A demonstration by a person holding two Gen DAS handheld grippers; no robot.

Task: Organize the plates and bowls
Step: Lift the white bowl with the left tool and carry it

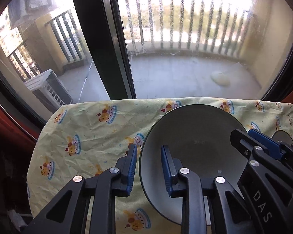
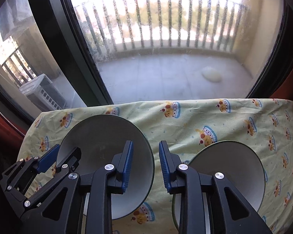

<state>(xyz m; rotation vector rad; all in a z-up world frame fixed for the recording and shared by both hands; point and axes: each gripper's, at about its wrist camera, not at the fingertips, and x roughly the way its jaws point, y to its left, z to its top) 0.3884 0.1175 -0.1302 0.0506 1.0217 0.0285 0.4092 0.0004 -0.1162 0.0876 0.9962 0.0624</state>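
Observation:
A grey-white bowl (image 1: pixel 195 132) with a dark rim stands on the yellow cake-print cloth (image 1: pixel 91 132). My left gripper (image 1: pixel 148 147) straddles its left rim, one blue pad outside and one inside, shut on the wall. My right gripper (image 2: pixel 146 143) grips the same bowl (image 2: pixel 99 136) at the opposite rim, its left pad inside and its right pad just outside. Each gripper shows in the other's view: the right gripper (image 1: pixel 250 136) at the far rim, the left gripper (image 2: pixel 62 154) at the lower left. A second bowl (image 2: pixel 234 171) sits close on the right, untouched.
The cloth-covered table (image 2: pixel 234 117) ends at a glass balcony door with a dark frame (image 1: pixel 107 48) right behind it. Beyond the glass lie a railing and an air-conditioner unit (image 1: pixel 48 89). Bare cloth lies left of the held bowl and behind the second bowl (image 1: pixel 283 136).

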